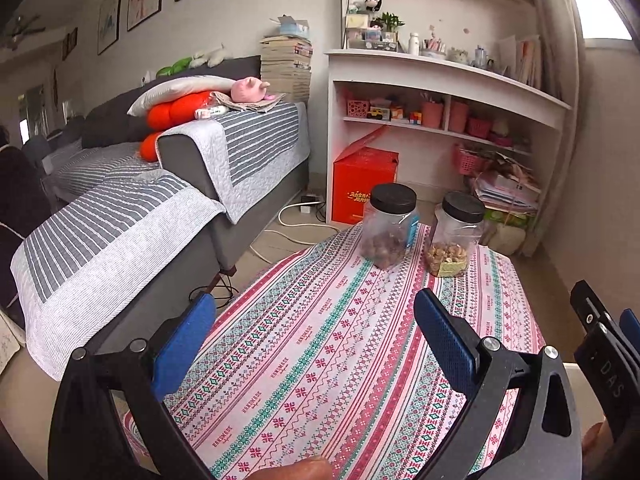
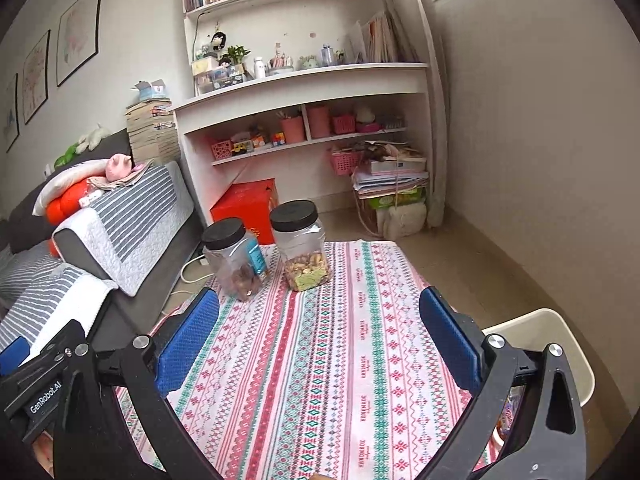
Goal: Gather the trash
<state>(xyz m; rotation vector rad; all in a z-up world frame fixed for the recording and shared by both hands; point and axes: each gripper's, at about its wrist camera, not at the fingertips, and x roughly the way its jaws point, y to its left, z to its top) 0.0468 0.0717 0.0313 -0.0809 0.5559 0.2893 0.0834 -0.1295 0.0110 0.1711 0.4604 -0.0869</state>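
Jaws stand wide apart on both the left gripper [image 1: 316, 336] and the right gripper [image 2: 320, 332], nothing between the blue pads; both hover over the table [image 2: 352, 360] with its patterned cloth; I see no loose trash on the cloth itself.

A cream bin [image 2: 560, 344] sits just beside the table's right edge, below the right gripper; something coloured, perhaps a wrapper [image 2: 507, 416], shows inside it through the gripper frame; if that is the trash, I judge it light, thin and crinkly, best pinched at a free edge.

Two clear jars with black lids stand at the far end: the left jar [image 1: 390, 226] holds dark nuts, the right jar [image 1: 454, 236] pale ones; not trash, by my reading; hard, smooth plastic, likely slippery.

Hidden: most of the bin's inside, the table's near edge behind the gripper frames; the wrapper's print is too small to read.
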